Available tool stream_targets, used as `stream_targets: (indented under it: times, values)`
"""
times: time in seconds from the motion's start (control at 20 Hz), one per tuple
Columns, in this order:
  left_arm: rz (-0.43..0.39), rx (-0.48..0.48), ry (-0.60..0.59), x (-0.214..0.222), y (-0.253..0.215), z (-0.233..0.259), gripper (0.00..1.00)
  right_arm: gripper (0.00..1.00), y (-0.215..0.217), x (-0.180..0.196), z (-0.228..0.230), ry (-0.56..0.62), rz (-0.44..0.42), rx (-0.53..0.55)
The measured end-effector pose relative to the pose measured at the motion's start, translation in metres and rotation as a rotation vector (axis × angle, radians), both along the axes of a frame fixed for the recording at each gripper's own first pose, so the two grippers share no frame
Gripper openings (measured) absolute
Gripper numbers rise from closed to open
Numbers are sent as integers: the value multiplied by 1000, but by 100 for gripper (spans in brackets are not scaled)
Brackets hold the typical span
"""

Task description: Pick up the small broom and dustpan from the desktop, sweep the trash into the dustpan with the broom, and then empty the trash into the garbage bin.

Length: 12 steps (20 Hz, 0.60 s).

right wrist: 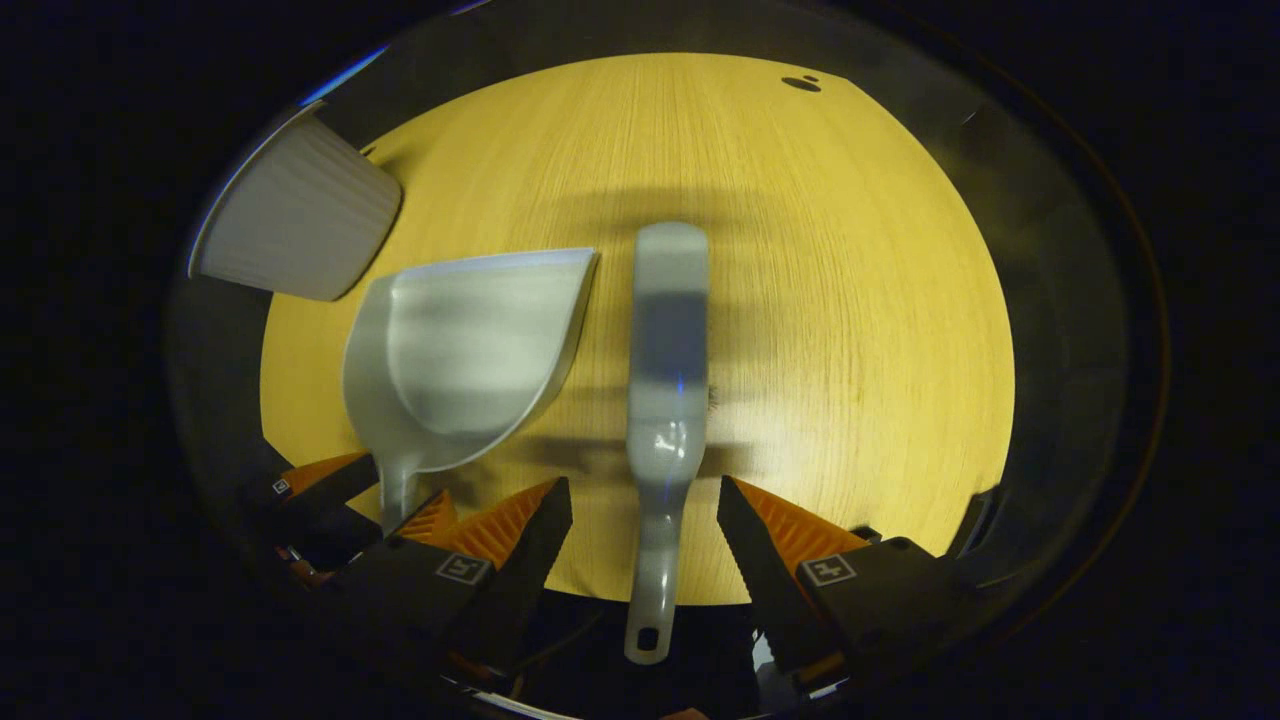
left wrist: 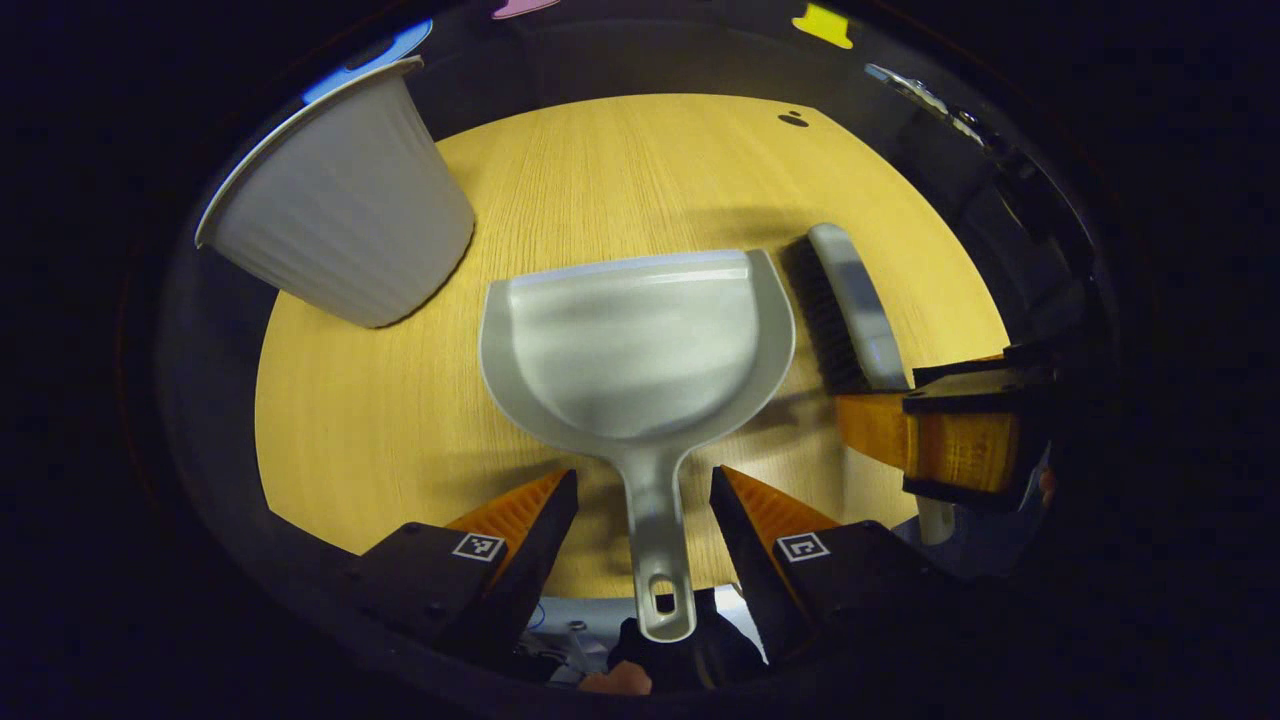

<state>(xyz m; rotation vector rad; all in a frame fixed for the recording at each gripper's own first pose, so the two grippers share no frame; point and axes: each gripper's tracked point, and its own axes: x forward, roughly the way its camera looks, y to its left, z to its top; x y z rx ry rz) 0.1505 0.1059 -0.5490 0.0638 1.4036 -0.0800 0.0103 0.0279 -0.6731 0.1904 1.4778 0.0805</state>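
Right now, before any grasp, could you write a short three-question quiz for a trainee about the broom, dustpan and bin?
1. True or false: the left gripper is shut on the grey plastic dustpan.
2. Between the fingers of the right gripper lies the handle of: A) the dustpan, B) the grey hand broom, C) the white ribbed garbage bin.
3. Fill in: the dustpan rests on the round ___ table.

Key: 1 false; 2 B; 3 wooden.
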Motion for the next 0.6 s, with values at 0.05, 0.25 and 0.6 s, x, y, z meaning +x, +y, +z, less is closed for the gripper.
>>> stream_targets:
  times: [0.05,0.25,0.6]
  values:
    - [-27,-3,-40,0,-1,9,82,93,-1,2,11,-47,-3,-3]
    - [-139,-5,-224,-2,-4,58,81,96,-15,0,65,-230,-3,-74]
    - [-153,-38,-693,-3,5,209,81,96,-31,23,227,-807,-150,-96]
